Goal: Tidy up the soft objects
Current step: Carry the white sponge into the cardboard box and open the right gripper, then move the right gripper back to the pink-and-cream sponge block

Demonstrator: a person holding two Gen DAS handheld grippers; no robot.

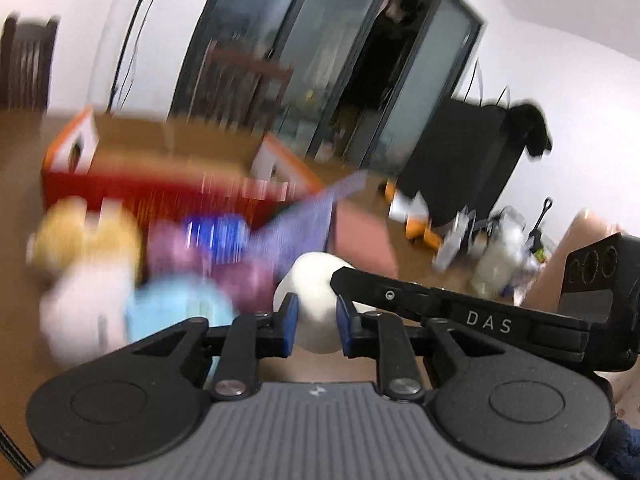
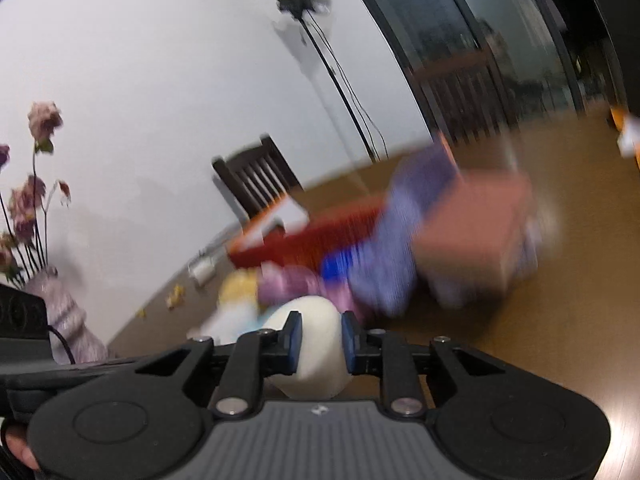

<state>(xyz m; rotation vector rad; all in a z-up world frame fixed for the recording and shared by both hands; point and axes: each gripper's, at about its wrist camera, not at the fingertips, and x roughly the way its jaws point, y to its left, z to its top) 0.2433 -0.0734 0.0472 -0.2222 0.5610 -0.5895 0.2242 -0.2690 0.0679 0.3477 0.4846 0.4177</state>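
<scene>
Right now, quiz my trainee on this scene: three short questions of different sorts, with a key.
1. True or false: the left gripper is clamped on a white soft object.
2. What is between the right gripper pads? A) a purple cloth B) the white soft object C) nothing
3. Name the colour of the open box behind the toys.

Key: 1 true; 2 B; 3 red, with orange-edged flaps.
</scene>
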